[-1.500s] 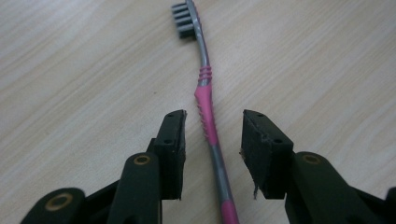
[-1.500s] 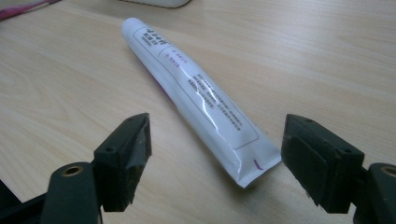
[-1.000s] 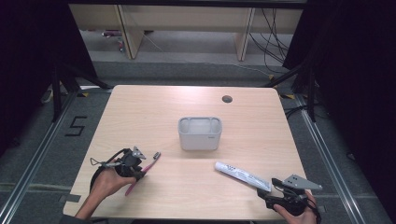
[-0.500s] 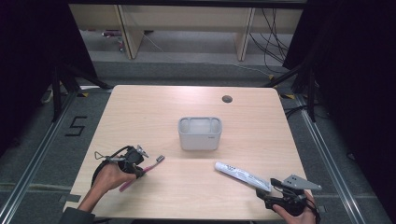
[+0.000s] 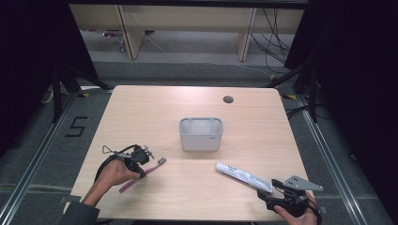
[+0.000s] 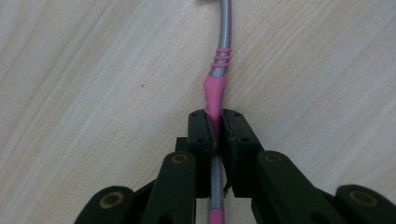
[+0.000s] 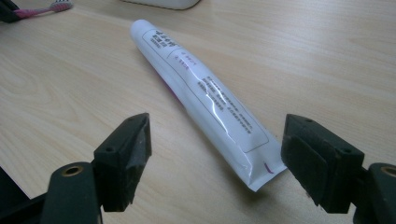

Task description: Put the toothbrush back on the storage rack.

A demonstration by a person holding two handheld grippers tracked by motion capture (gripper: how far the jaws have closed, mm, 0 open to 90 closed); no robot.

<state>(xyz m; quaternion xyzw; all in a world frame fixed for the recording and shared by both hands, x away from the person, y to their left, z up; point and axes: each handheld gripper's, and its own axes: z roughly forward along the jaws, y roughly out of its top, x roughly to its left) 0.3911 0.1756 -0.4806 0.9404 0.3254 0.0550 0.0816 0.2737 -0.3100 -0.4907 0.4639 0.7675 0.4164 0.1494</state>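
A pink and grey toothbrush (image 5: 146, 171) lies at the table's front left, bristle end toward the middle. My left gripper (image 5: 139, 165) is shut on its handle; in the left gripper view the toothbrush (image 6: 217, 84) runs up from between the closed pads of the left gripper (image 6: 216, 128). A white toothpaste tube (image 5: 244, 176) lies at the front right. My right gripper (image 5: 271, 193) sits just behind its crimped end, open, and in the right gripper view the tube (image 7: 205, 95) lies ahead of the wide-apart jaws of the right gripper (image 7: 217, 154).
A grey holder with compartments (image 5: 201, 133) stands upright at the table's middle. A dark round hole (image 5: 228, 99) sits near the far edge. The toothbrush head (image 7: 60, 5) appears at the far top left of the right gripper view.
The left gripper and toothbrush shifted slightly left and toward the near edge, with the brush now lower over the table. The right gripper and tube stayed put.
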